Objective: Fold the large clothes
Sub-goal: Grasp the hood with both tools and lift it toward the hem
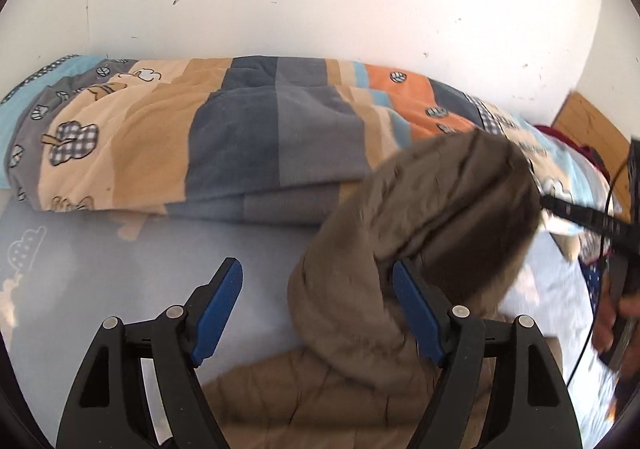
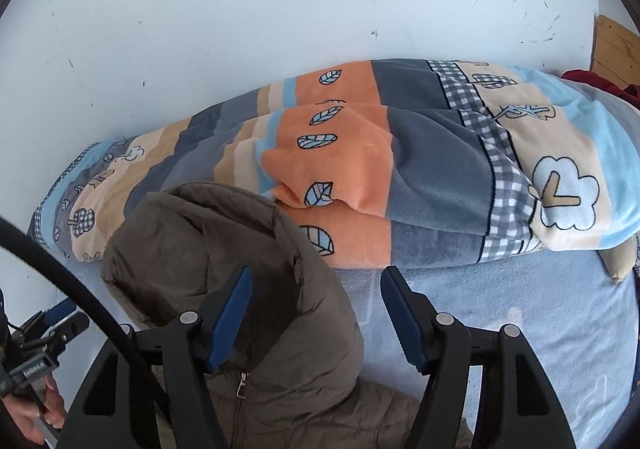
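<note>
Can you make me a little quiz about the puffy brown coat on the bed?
1. True or false: the left gripper is clamped shut on the brown coat.
2. What lies behind the coat, against the wall? A) folded patchwork blanket B) a suitcase C) a ladder
3. Fill in: the coat's zipper pull shows just below the ____.

Key: 1 false, both grippers stand open, the right gripper too; 2 A; 3 hood.

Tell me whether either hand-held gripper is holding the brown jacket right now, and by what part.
Neither. The left hand-held gripper and right hand-held gripper both stand open over the brown jacket, near its hood, gripping nothing.
</note>
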Available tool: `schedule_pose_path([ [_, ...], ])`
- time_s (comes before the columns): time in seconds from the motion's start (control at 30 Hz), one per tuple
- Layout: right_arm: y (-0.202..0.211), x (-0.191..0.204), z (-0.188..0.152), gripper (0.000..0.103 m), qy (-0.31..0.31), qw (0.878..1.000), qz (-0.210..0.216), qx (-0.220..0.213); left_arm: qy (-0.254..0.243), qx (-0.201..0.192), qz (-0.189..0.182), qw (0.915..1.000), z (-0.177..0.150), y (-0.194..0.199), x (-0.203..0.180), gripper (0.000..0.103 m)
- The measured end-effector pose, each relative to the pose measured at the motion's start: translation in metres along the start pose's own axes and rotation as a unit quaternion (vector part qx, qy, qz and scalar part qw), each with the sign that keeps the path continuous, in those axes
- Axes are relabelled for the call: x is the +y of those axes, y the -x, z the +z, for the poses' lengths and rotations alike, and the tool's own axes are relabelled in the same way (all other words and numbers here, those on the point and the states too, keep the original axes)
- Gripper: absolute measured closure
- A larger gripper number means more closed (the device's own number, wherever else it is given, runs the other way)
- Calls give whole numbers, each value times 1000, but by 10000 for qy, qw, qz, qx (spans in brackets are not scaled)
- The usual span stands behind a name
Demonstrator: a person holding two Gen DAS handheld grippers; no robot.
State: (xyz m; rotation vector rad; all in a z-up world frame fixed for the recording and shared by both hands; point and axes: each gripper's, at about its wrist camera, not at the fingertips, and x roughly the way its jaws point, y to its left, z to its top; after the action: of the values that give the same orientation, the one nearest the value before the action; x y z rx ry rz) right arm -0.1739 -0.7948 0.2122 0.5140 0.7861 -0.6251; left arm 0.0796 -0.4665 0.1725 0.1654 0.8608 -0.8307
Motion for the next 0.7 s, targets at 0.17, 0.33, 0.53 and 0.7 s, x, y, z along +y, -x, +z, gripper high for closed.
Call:
schedule_pose_path([
  [0.17,-30,0,1,50,119,9998,-84,-107,-64,-113,326,9994,23,-43,-16,26],
  [0.33,-23,15,-14,94,565,9982,-121,-158,-126,24,262,9996,18,-58,-26,96],
  [0.53,46,19,-42,95,652,9965,351,-385,-646,-424,-96,9970,-20,19,-45,97],
  [0.7,119,23,-81,95,875,9923,671,-564,-1000,-593,-345,9926,-69,102,-54,97],
])
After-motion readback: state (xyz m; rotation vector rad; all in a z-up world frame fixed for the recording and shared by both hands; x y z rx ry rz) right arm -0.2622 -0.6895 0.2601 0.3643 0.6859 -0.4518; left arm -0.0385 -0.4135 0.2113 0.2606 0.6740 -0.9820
